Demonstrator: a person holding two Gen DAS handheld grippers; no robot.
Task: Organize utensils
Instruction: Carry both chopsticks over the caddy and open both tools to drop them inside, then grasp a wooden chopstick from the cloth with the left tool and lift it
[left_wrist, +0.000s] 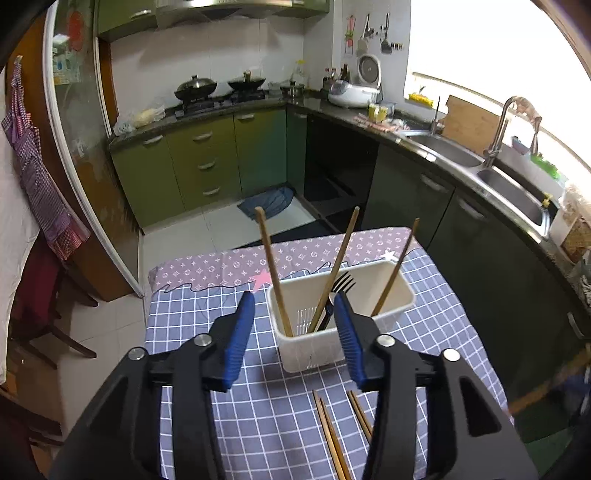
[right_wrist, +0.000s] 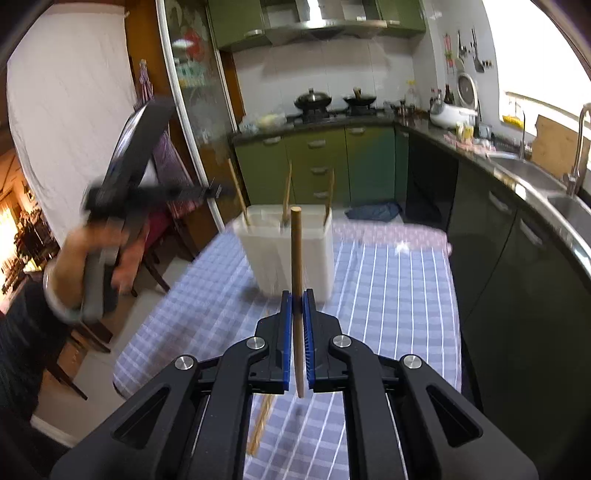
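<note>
Green kitchen cabinets ring a small table under a blue checked cloth (left_wrist: 229, 435), where the white utensil caddy (left_wrist: 314, 350) stands near the far edge, three chopsticks and a black fork (left_wrist: 341, 284) leaning inside. My right gripper (right_wrist: 297, 295) pinches one wooden chopstick (right_wrist: 296, 251) upright, jaws pressed tight on its shaft, in front of the caddy. To do this well, I judge I should carry it over the rim, keep it vertical, and release only once the tip is inside — no tipping the caddy. My left gripper (left_wrist: 294, 308) hangs spread about halfway, nothing between the pads. More chopsticks (left_wrist: 332, 435) lie on the cloth near the table's front edge.
</note>
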